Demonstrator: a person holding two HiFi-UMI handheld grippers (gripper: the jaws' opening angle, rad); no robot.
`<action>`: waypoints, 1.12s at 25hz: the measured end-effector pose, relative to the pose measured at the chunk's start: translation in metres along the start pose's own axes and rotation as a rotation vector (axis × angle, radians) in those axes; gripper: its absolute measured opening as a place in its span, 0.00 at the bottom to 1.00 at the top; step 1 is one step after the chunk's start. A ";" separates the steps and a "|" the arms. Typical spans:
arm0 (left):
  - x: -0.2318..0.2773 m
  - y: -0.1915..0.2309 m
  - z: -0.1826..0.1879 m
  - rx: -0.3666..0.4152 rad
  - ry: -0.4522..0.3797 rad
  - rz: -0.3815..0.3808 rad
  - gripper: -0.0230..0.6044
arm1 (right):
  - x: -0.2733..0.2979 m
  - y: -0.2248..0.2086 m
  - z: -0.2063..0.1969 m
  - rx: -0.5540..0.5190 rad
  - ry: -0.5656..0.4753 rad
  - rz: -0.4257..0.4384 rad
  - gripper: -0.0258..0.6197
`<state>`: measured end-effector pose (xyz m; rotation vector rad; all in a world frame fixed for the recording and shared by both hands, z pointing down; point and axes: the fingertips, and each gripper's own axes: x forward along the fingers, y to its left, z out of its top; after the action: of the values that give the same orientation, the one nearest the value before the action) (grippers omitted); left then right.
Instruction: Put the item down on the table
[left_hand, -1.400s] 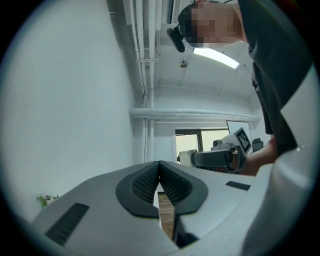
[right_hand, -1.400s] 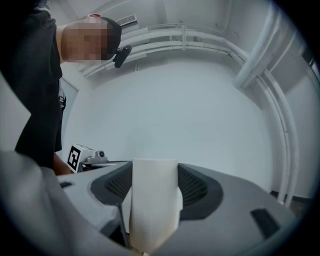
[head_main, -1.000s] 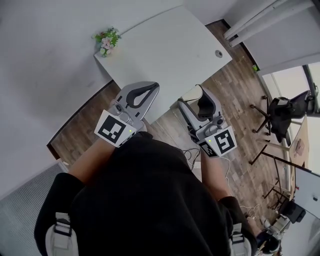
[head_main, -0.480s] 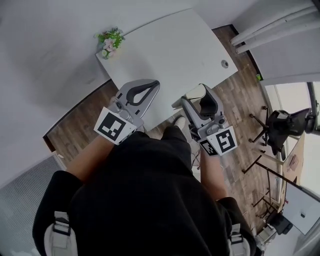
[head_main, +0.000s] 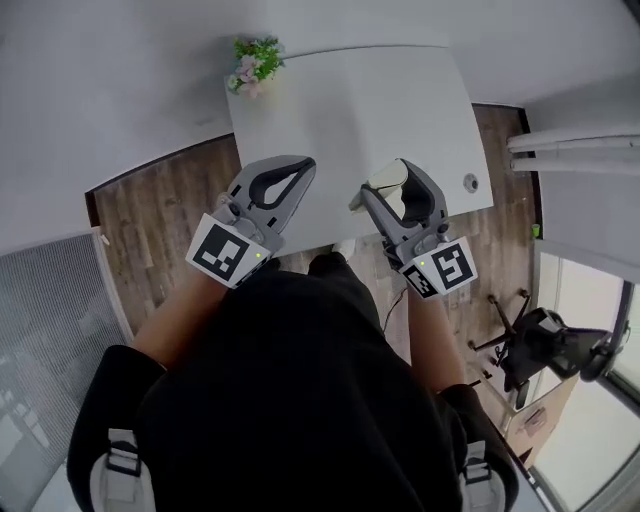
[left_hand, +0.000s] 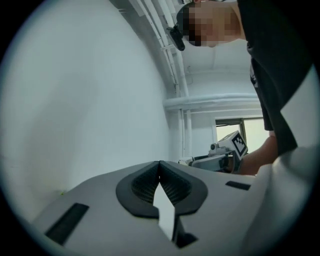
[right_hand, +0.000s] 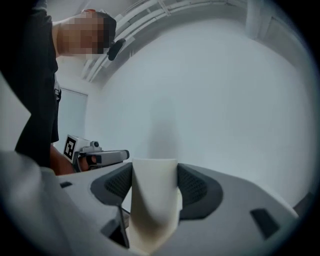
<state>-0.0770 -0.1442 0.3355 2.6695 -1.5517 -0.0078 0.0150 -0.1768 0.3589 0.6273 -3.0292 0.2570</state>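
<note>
Closest in, the cream item (right_hand: 152, 200) sat clamped between the dark ribbed pads (right_hand: 194, 186) of the right gripper (head_main: 398, 186), which were held apart only by the item's width. It was smooth and matte, off-white, with a straight flat top edge. Its sides drew inward lower down and shaded to tan near the base of the fingers. The top stood a little proud of the fingertips. From the head view it showed as a pale rounded shape lodged between the two fingers.

Just to the left of those fingers, the left gripper (left_hand: 159, 167) was held at about the same level. Its jaws were pressed together at the tips, leaving only a narrow slit lower down, and nothing lay between them. Both grippers reached forward from the person's black top (head_main: 300, 390), side by side and a little apart. Their marker cubes sat at the person's end and the fingers pointed away.

Beyond the fingertips lay the white table (head_main: 350, 110), whose near part the fingers overlapped in the head view. The item was carried in the fingers, not resting on the tabletop. Farther off, a small bunch of flowers (head_main: 255, 62) stood at the table's far left corner, with wooden floor (head_main: 160, 210) to the left.
</note>
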 end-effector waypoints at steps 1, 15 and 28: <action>0.004 -0.001 -0.002 0.004 0.001 0.028 0.03 | 0.002 -0.006 -0.003 -0.003 0.015 0.032 0.48; 0.001 -0.026 -0.027 0.004 0.007 0.329 0.03 | 0.024 -0.040 -0.097 -0.015 0.407 0.308 0.48; -0.022 -0.039 -0.073 -0.033 0.013 0.428 0.03 | 0.028 -0.030 -0.204 -0.092 0.740 0.369 0.47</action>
<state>-0.0521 -0.1027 0.4064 2.2529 -2.0603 0.0024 0.0022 -0.1805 0.5667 -0.0537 -2.3843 0.2780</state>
